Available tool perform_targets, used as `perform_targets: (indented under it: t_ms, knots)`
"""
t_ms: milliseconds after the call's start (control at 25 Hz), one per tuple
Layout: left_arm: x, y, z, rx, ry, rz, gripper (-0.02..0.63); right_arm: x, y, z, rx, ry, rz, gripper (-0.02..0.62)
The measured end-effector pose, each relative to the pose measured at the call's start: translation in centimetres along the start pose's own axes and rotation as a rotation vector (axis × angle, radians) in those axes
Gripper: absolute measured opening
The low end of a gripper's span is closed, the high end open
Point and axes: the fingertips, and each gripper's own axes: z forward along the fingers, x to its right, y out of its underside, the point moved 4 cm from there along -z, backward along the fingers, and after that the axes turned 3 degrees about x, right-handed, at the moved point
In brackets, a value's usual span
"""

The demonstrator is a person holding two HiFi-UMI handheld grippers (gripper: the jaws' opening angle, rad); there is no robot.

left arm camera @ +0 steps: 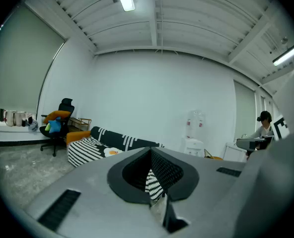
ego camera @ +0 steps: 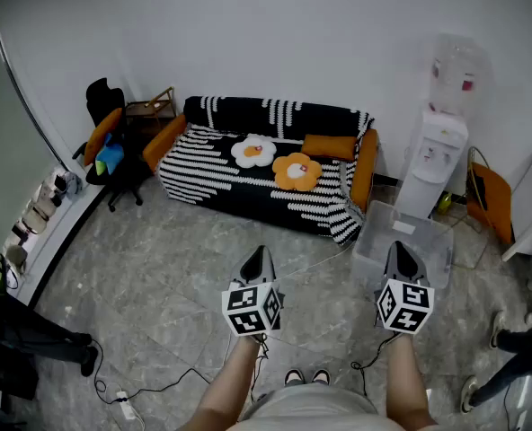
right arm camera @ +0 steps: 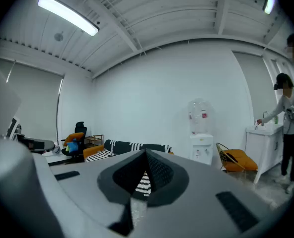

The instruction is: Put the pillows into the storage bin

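Note:
Two flower-shaped pillows lie on the black-and-white striped sofa (ego camera: 212, 173): a white one (ego camera: 253, 151) and an orange one (ego camera: 297, 171). An orange bolster (ego camera: 329, 146) leans at the sofa's right end. A clear storage bin (ego camera: 401, 245) stands on the floor in front of that end. My left gripper (ego camera: 259, 253) is held over the floor, well short of the sofa, jaws together and holding nothing. My right gripper (ego camera: 401, 250) hovers over the bin's near side, also shut and holding nothing. In the left gripper view the sofa (left arm camera: 87, 150) shows beyond the shut gripper (left arm camera: 151, 152).
A black office chair (ego camera: 113, 155) with orange and blue cushions stands left of the sofa, beside a wooden side table (ego camera: 154, 108). A water dispenser (ego camera: 438, 146) and an orange chair (ego camera: 489, 200) stand at the right. Cables (ego camera: 158, 384) cross the floor. A person (right arm camera: 288, 128) stands at a white cabinet.

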Motion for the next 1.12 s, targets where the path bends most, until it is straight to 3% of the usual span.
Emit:
perform_targets:
  t_ms: [760,1120]
  knots:
    - [0.0,0.4,0.3,0.001,-0.012,-0.033,0.011,-0.9,1.6,-0.2,-0.035,-0.056,0.052,0.003]
    - [-1.7,0.0,0.7,0.004,-0.008,-0.042,0.011,-2.0,1.6,0.2,-0.046,-0.053,0.044,0.092]
